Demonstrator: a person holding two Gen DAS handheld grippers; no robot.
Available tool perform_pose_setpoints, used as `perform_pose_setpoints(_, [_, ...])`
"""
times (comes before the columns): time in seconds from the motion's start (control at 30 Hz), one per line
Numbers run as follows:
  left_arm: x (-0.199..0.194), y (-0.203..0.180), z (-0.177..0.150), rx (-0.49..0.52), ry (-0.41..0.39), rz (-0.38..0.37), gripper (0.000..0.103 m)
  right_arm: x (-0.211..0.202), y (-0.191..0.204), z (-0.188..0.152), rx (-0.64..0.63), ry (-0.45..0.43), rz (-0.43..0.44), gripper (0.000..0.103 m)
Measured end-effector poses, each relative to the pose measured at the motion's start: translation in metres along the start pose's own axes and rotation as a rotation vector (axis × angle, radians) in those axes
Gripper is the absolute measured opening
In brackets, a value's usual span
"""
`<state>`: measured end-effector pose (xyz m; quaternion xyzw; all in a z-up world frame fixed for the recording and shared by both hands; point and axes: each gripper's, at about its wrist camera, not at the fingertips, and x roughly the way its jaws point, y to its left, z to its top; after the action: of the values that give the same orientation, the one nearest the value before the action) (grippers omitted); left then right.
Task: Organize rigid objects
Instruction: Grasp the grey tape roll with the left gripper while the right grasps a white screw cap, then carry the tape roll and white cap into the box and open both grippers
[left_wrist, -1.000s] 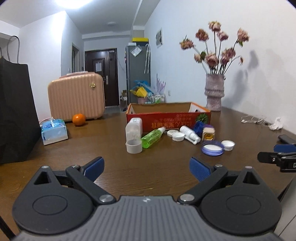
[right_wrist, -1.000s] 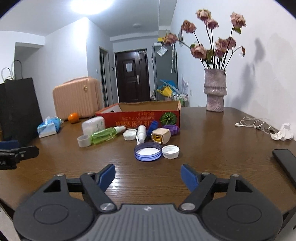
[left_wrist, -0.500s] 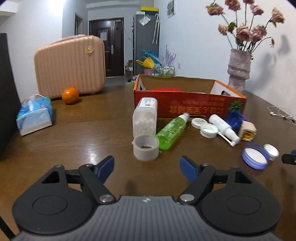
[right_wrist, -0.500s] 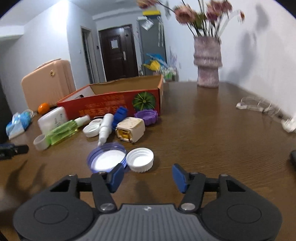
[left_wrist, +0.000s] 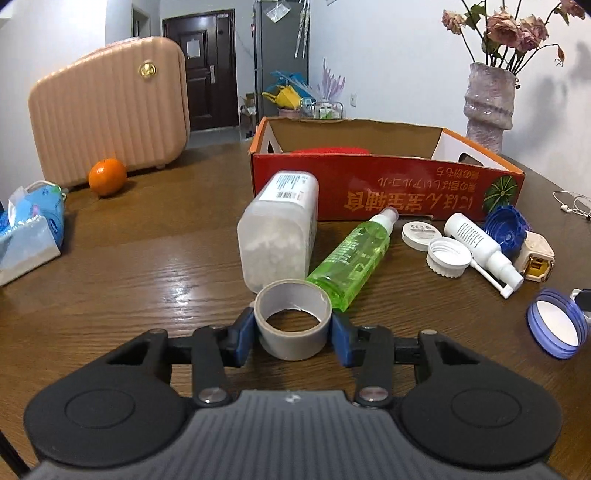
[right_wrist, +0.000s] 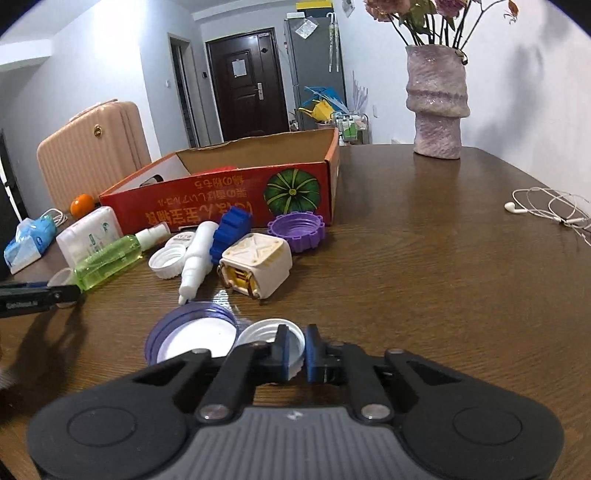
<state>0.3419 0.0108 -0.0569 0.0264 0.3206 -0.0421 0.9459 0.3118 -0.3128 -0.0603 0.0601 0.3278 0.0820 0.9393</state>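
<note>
A grey tape roll (left_wrist: 293, 319) stands on the wooden table in front of a clear swab container (left_wrist: 277, 236) and a green spray bottle (left_wrist: 354, 254). My left gripper (left_wrist: 293, 332) is closing, its blue pads touching both sides of the roll. In the right wrist view my right gripper (right_wrist: 298, 350) is shut on the rim of a white screw cap (right_wrist: 266, 334), beside a purple-rimmed lid (right_wrist: 192, 338). Behind stands the red cardboard box (right_wrist: 221, 206), open at the top.
Before the box lie a white spray bottle (left_wrist: 480, 243), a beige cube (right_wrist: 258, 266), a blue lid (right_wrist: 231, 232) and a purple ring (right_wrist: 297, 230). A vase (right_wrist: 436, 103) and earphones (right_wrist: 546, 206) are right; a suitcase (left_wrist: 107, 110), orange (left_wrist: 107, 176) and tissues (left_wrist: 29, 229) left.
Both grippers moved forward and down toward the objects. The left jaws narrowed around the tape roll; the right jaws went from wide open to shut on the white cap's rim.
</note>
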Motion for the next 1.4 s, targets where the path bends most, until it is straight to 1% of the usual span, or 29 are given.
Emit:
perform_pose_setpoints(0.1, [-0.008, -0.003, 0.0, 0.014, -0.022, 0.002, 0.043, -0.002, 0.001, -0.001, -0.011, -0.007, -0.009, 0.006])
perform_pose_setpoints(0.23, [-0.027, -0.007, -0.004, 0.009, -0.044, 0.005, 0.043, -0.019, 0.004, -0.003, -0.015, -0.033, -0.011, 0.005])
perform_pose_setpoints(0.4, [-0.068, -0.014, -0.022, -0.009, -0.059, -0.014, 0.043, -0.053, 0.008, -0.011, -0.017, -0.072, -0.005, 0.005])
perform_pose_setpoints(0.6, [-0.123, -0.022, -0.044, -0.026, -0.095, -0.045, 0.043, -0.097, 0.027, -0.028, -0.025, -0.109, 0.042, 0.005])
perform_pose_setpoints(0.7, [-0.148, -0.024, -0.052, -0.033, -0.12, -0.048, 0.043, -0.114, 0.035, -0.035, -0.033, -0.126, 0.057, 0.005])
perform_pose_setpoints(0.83, [-0.172, -0.025, -0.056, -0.037, -0.161, -0.052, 0.043, -0.132, 0.043, -0.04, -0.052, -0.147, 0.065, 0.005])
perform_pose_setpoints(0.97, [-0.183, -0.025, -0.052, -0.038, -0.187, -0.06, 0.043, -0.139, 0.043, -0.035, -0.058, -0.171, 0.071, 0.005])
perform_pose_setpoints(1.07, [-0.183, -0.024, -0.04, -0.026, -0.209, -0.069, 0.043, -0.136, 0.044, -0.023, -0.077, -0.179, 0.071, 0.005])
perform_pose_setpoints(1.17, [-0.172, -0.021, -0.014, -0.02, -0.241, -0.095, 0.043, -0.126, 0.044, 0.001, -0.108, -0.191, 0.08, 0.005])
perform_pose_setpoints(1.27, [-0.152, -0.017, 0.023, -0.013, -0.259, -0.098, 0.043, -0.106, 0.042, 0.038, -0.131, -0.211, 0.081, 0.005])
perform_pose_setpoints(1.37, [-0.117, -0.011, 0.074, -0.01, -0.272, -0.103, 0.043, -0.072, 0.034, 0.085, -0.126, -0.21, 0.077, 0.005])
perform_pose_setpoints(1.4, [-0.099, -0.009, 0.095, -0.016, -0.268, -0.091, 0.043, -0.058, 0.032, 0.101, -0.119, -0.203, 0.074, 0.005])
